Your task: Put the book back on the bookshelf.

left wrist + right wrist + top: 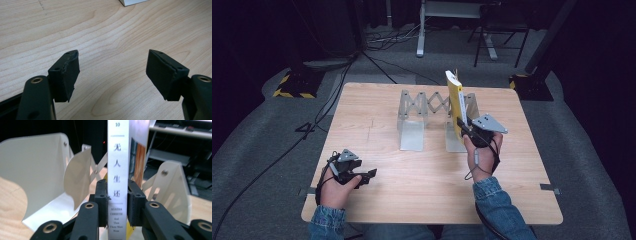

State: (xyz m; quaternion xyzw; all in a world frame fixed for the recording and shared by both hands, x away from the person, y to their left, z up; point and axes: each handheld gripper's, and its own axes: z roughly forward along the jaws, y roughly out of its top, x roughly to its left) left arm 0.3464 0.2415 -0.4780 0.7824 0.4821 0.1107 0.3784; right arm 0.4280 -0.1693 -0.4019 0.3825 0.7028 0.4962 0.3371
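A thin book (455, 102) with a yellow cover stands upright above the right end of a white expanding book rack (422, 117) at the table's middle. My right gripper (463, 126) is shut on it near its lower end. In the right gripper view the black jaws clamp both sides of the book's white spine (117, 182), which carries printed lettering, and the rack's white dividers (76, 178) stand behind it. My left gripper (371, 175) rests low over the table near its front left corner, open. In the left gripper view its pads (67, 75) stand wide apart above bare wood.
The wooden table (412, 180) has bare surface in front of the rack and at both sides. A corner of the rack's white base (131, 2) shows at the top of the left gripper view. Cables (272, 165) run over the grey floor on the left. Metal stands (492, 35) are behind the table.
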